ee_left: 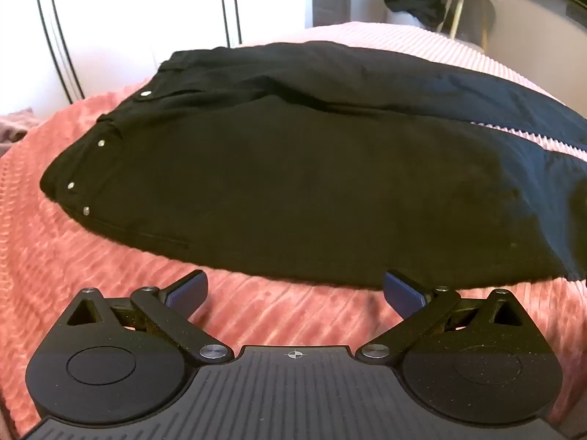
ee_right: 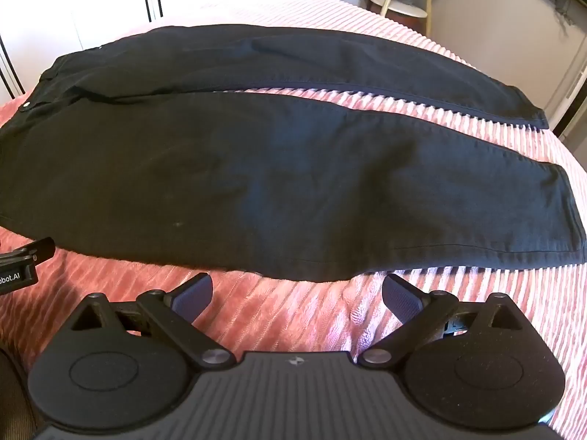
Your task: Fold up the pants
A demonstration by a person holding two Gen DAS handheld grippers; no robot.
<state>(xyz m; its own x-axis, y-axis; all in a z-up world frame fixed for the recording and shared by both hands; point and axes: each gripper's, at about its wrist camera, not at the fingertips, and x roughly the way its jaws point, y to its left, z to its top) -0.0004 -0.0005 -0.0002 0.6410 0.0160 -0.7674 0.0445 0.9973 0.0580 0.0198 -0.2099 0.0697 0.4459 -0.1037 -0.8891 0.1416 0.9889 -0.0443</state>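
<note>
Pants (ee_left: 293, 183) lie spread flat on the bed (ee_left: 91, 275), black against the pink ribbed cover, waistband to the left and both legs running off to the right. The legs are apart, with a strip of pink cover showing between them, so no fold looks made yet. You appear to be at the very start: lining up on the near edge for the first fold, which I judge to be bringing the near leg (ee_right: 293, 183) over onto the far leg (ee_right: 330, 66).

Your left gripper (ee_left: 293, 288) sits just short of the near edge below the hip, your right gripper (ee_right: 297, 289) just short of the same edge further down the leg. Both have their jaws spread wide and grip nothing; the pads hover over bare cover, not touching the cloth. Next you need each to reach in under that near seam and pinch it, then lift together.
</note>
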